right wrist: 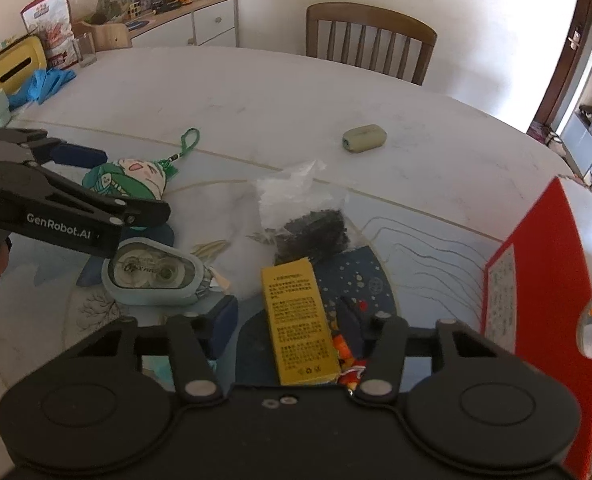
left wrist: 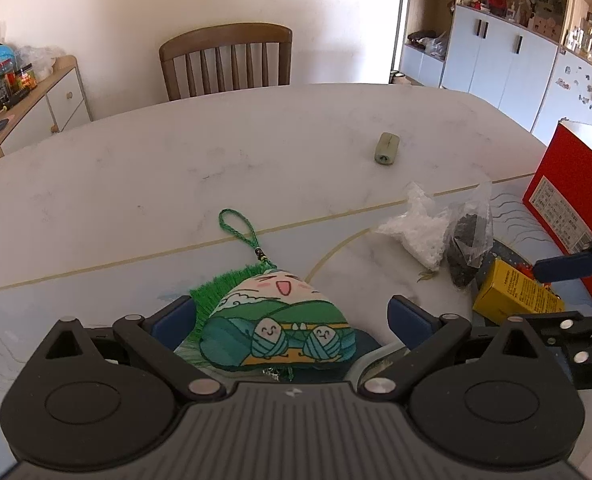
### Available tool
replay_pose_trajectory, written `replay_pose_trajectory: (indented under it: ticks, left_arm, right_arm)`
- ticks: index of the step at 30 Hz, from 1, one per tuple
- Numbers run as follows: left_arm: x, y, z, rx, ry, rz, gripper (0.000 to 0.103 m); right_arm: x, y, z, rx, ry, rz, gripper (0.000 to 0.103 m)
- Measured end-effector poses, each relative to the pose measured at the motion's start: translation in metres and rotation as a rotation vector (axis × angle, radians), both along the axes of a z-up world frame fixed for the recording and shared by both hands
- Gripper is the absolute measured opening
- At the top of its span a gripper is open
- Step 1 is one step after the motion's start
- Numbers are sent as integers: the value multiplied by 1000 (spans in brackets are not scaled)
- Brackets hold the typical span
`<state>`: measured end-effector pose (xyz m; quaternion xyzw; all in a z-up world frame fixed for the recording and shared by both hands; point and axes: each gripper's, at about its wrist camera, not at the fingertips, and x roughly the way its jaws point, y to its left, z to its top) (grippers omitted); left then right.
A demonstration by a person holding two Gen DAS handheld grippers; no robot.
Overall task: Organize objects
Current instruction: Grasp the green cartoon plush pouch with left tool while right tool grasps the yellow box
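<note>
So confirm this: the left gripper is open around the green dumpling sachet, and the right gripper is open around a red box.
Wrong on the box. The right wrist view shows the right gripper open around a yellow box; the red box stands off to its right. The left gripper is indeed open around the green dumpling sachet.

Wooden chair behind the table, sideboard (cluttered top), white cabinets.

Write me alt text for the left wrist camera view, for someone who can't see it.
The open left gripper straddles a green zongzi-shaped plush charm lying on a white table, fingers apart on either side of it. To the right lie a bag of white bits, a bag of dark bits, a yellow box and a red box.
</note>
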<state>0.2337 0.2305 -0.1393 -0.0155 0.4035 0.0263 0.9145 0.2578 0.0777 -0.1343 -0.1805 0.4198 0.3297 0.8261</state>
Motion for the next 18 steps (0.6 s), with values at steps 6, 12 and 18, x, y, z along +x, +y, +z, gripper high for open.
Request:
replay_pose_trajectory:
  ticks: [6,12,18]
  left_arm:
    - [-3,2,-2,-9,-16,6,93]
    - [-5,5,-5,-14,-10,15,76]
    - [-9,5,-3,10,-23,6,70]
  right_arm:
    - [2,6,-4,-11,-8,2,39]
    - [1,13,-7,-40,-31,12,33]
    - [-2,15,-6,-56,-55,20,30]
